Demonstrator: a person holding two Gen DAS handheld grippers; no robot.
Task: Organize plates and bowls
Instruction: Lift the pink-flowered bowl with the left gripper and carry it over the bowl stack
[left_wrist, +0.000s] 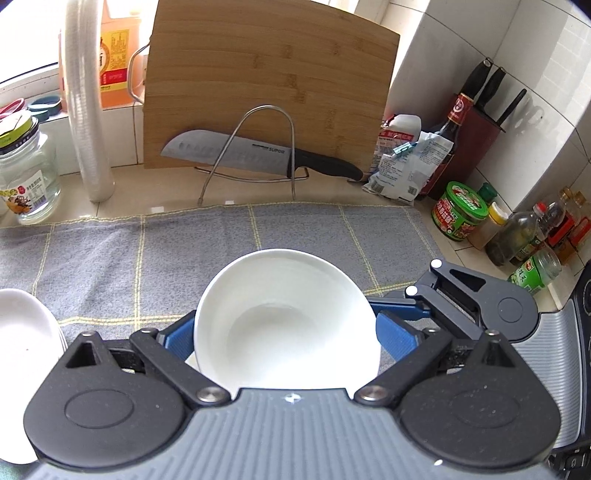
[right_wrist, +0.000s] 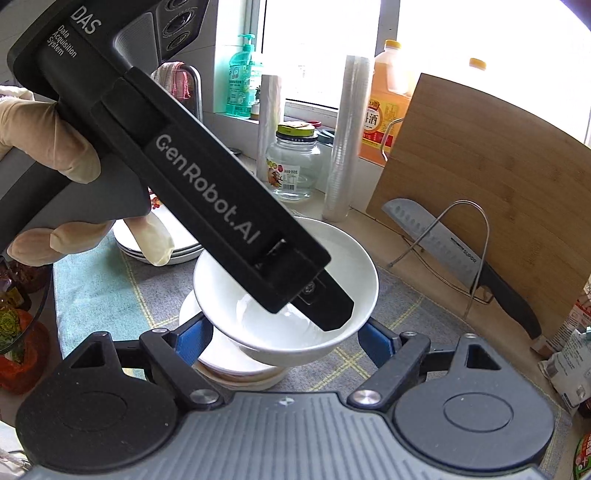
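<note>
A white bowl (left_wrist: 284, 325) hangs tilted above the grey checked cloth (left_wrist: 147, 258). My left gripper (left_wrist: 284, 334) is shut on it, with a blue pad against each side of its wall. In the right wrist view the same bowl (right_wrist: 332, 266) sits between the blue pads of my right gripper (right_wrist: 282, 339), which is shut on its lower wall. The left gripper's black body (right_wrist: 207, 206), held by a gloved hand (right_wrist: 48, 136), crosses over the bowl. A second white dish (right_wrist: 225, 362) shows just under the bowl; whether it is held I cannot tell.
A stack of white plates (left_wrist: 22, 332) lies at the cloth's left end. Behind stand a bamboo cutting board (left_wrist: 266, 85), a knife (left_wrist: 258, 155) on a wire rack, a glass jar (left_wrist: 26, 177) and a sleeve of cups (left_wrist: 88, 122). Sauce jars and bottles (left_wrist: 517, 229) crowd the right.
</note>
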